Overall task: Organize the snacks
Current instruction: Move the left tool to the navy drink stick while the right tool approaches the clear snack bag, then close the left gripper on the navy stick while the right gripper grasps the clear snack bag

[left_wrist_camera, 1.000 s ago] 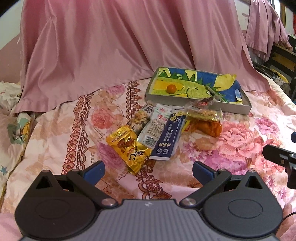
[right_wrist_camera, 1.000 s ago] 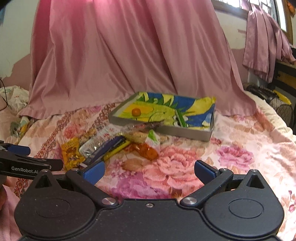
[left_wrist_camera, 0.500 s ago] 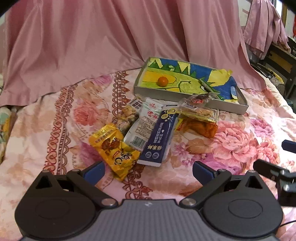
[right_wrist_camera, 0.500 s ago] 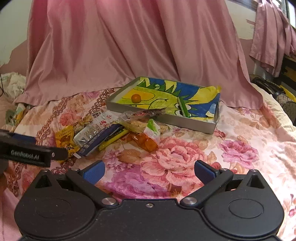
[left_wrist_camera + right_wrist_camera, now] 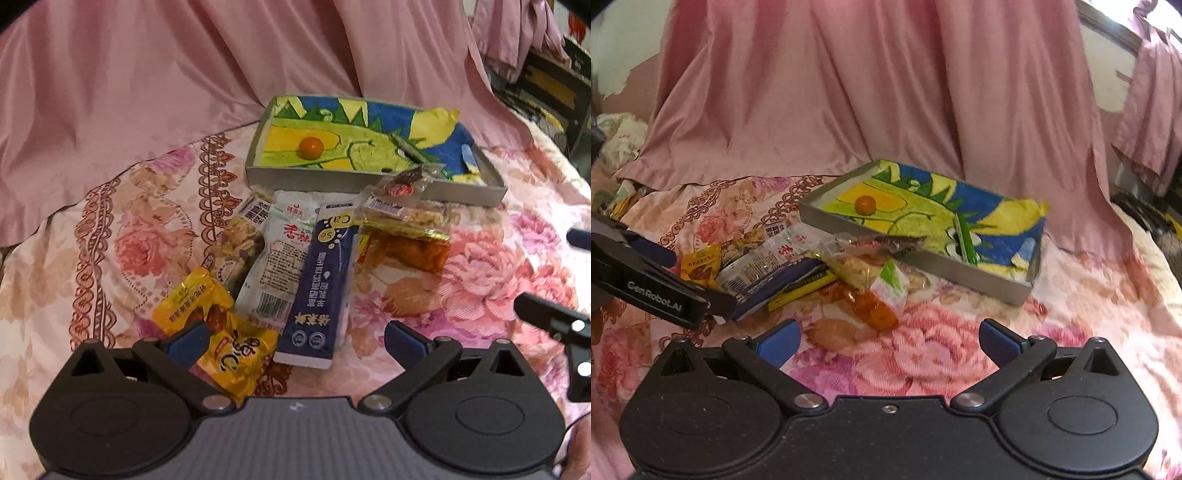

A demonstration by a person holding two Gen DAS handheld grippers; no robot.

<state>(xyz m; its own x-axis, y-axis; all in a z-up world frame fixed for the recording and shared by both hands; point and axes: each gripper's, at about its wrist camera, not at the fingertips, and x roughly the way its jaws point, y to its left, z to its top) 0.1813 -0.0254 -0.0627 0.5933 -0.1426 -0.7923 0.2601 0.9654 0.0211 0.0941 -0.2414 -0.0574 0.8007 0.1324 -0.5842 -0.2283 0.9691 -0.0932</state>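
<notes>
The left tool (image 5: 293, 341) stands wide open with nothing between its blue pads; its left finger (image 5: 188, 341) overlaps the yellow packet (image 5: 218, 332) in the picture, though whether it touches cannot be told. The right tool (image 5: 886, 341) is likewise spread wide and holds nothing, hovering over the floral bedspread (image 5: 923, 354) just short of the pile.

The snacks lie heaped on the bed in front of the grey tray (image 5: 369, 184), overlapping so that several are half covered. From the left wrist view roughly seven can be counted: the yellow packet, a clear nut pouch (image 5: 236, 243) partly under a white packet (image 5: 284, 254), a long navy packet (image 5: 323, 288), an orange packet (image 5: 410, 251) under a clear biscuit wrapper (image 5: 402, 214), and a small red-and-clear wrapper (image 5: 402, 184) leaning on the tray's front wall. The right wrist view adds a green-and-white wrapper (image 5: 892, 284) and a yellow strip (image 5: 801, 290) peeping from under the navy packet; their print is too blurred to read.

Inside the tray sit one orange ball (image 5: 311, 146) and one green stick (image 5: 966, 236) on a bright printed lining. A pink curtain (image 5: 221, 74) hangs behind.
</notes>
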